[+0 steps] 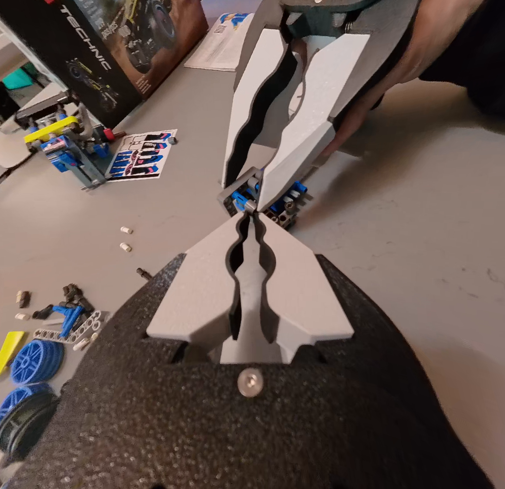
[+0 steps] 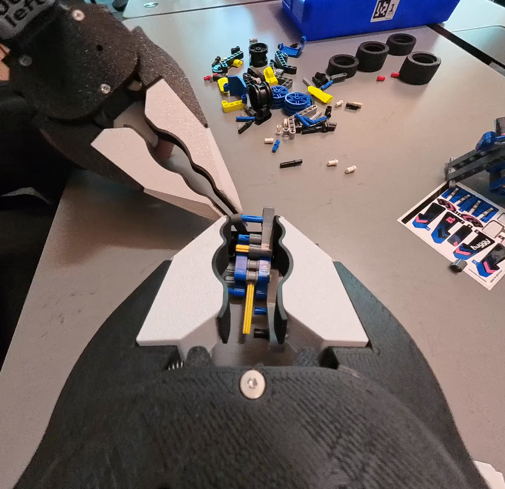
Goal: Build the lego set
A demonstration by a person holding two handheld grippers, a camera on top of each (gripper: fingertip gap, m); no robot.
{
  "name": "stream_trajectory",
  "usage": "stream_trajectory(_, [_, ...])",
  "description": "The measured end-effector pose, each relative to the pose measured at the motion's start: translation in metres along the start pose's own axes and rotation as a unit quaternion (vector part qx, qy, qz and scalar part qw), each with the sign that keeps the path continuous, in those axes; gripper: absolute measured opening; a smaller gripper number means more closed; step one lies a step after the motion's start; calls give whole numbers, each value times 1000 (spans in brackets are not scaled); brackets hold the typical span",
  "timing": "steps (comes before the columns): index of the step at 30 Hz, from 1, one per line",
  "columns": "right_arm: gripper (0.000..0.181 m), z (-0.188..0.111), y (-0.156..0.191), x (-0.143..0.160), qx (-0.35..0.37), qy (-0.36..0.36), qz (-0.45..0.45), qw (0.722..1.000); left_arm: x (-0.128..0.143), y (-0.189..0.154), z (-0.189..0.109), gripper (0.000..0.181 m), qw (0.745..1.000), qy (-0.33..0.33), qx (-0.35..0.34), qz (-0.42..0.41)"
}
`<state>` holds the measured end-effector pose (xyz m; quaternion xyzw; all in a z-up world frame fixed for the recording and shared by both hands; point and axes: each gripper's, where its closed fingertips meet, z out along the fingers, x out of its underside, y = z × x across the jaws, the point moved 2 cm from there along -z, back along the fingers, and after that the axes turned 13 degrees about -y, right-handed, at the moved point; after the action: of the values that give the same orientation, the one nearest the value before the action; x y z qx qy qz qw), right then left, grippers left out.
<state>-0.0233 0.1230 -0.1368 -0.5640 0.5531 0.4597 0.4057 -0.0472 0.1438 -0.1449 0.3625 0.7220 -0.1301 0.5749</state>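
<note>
My right gripper (image 2: 252,219) is shut on a small blue, grey and yellow lego sub-assembly (image 2: 252,260), held just above the grey table (image 2: 328,216). In the left wrist view it comes down from the top (image 1: 243,196) with the sub-assembly (image 1: 240,197) between its fingers. My left gripper (image 1: 249,215) is nearly closed, its tips pinching a small grey piece (image 1: 249,204) at the sub-assembly's end. In the right wrist view the left gripper (image 2: 237,211) reaches in from the upper left and meets that end.
A pile of loose lego pieces (image 2: 273,93), several black tyres (image 2: 382,55) and a blue bin (image 2: 355,6) lie ahead. A sticker sheet (image 1: 139,156), a partly built model (image 1: 65,148), the set's box (image 1: 95,39), a booklet (image 1: 218,47) and blue wheels (image 1: 32,361) lie left.
</note>
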Motion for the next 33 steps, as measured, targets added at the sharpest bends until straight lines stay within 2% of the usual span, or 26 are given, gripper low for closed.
stream_trajectory(1, [28,0,1,0,-3,0,-3,1000,0,0,0,0,1000,-2,8,-6])
stream_trajectory(10, [29,-1,8,2,-16,6,-63,998,3,-6,-2,0,999,9,40,-36])
stream_trajectory(16, [28,-1,9,3,-19,7,-77,997,3,-6,-2,0,999,3,33,2])
stream_trajectory(18, [28,-2,7,1,-17,2,-66,998,0,-5,-1,4,999,-5,21,32])
stream_trajectory(22, [28,-3,3,0,-7,0,-41,999,-1,-7,1,11,999,0,2,33])
stream_trajectory(25, [28,-4,-2,-2,5,-8,-9,1000,-6,-4,3,13,998,-8,-40,42])
stream_trajectory(30, [28,-6,-7,-6,9,-28,77,997,-9,4,8,7,993,0,-107,42])
stream_trajectory(33, [28,-6,-12,-6,18,-39,130,991,-10,7,10,6,991,4,-125,43])
